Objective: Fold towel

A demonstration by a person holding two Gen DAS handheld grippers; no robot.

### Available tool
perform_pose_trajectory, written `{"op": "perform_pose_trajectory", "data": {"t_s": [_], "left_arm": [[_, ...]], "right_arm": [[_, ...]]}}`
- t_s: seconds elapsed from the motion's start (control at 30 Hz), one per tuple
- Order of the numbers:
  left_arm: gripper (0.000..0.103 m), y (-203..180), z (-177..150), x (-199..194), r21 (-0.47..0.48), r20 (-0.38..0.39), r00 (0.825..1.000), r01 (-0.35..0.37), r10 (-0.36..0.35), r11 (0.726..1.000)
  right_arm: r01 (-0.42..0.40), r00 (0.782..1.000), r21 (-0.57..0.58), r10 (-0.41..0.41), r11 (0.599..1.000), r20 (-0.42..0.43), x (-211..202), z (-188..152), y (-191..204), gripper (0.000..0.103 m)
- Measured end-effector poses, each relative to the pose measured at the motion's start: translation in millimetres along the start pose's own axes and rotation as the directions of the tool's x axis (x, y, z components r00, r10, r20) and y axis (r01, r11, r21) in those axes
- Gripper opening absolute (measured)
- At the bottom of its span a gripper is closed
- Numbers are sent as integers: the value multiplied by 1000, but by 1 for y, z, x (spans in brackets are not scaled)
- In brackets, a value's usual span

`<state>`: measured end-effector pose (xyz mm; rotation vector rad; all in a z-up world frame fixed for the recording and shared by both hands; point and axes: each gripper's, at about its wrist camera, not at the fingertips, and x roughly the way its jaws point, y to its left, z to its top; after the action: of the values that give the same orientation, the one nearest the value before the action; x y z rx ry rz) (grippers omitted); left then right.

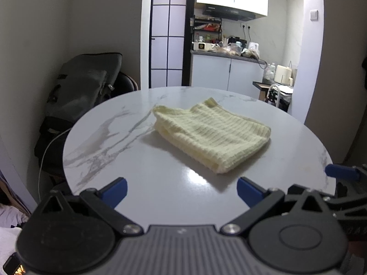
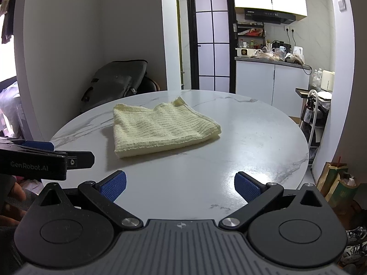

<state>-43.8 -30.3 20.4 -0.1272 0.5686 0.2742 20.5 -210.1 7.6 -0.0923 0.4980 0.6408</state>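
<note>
A pale yellow waffle-weave towel [image 1: 212, 135] lies folded into a thick rectangle on the round white marble table [image 1: 110, 137]. In the right wrist view the same towel [image 2: 160, 129] sits left of centre on the table [image 2: 252, 142]. My left gripper [image 1: 182, 191] hovers over the table's near edge, short of the towel, open with nothing between its blue pads. My right gripper [image 2: 180, 188] is likewise open and empty, back from the towel. The left gripper's body [image 2: 45, 160] shows at the left edge of the right wrist view; the right gripper's blue fingertip [image 1: 341, 173] shows at the right of the left wrist view.
A dark bag on a chair [image 1: 87, 87] stands behind the table at left. A kitchen counter with clutter [image 2: 270, 56] and a glass-paned door [image 2: 212, 41] are farther back. A rack with bottles [image 2: 314, 114] and paper bags [image 2: 335, 183] stand right of the table.
</note>
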Motion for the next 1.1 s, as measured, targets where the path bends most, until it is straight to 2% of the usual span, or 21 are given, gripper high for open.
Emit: {"op": "perform_pose_trajectory", "data": {"t_s": [0.9, 1.1], "left_arm": [[103, 0, -3, 7, -1, -39, 999, -3, 3, 1000], [103, -4, -5, 6, 25, -19, 1000, -4, 4, 1000]], "right_arm": [[2, 1000, -18, -2, 1000, -21, 7, 0, 4, 103], [2, 1000, -20, -2, 1000, -29, 11, -3, 4, 103]]}}
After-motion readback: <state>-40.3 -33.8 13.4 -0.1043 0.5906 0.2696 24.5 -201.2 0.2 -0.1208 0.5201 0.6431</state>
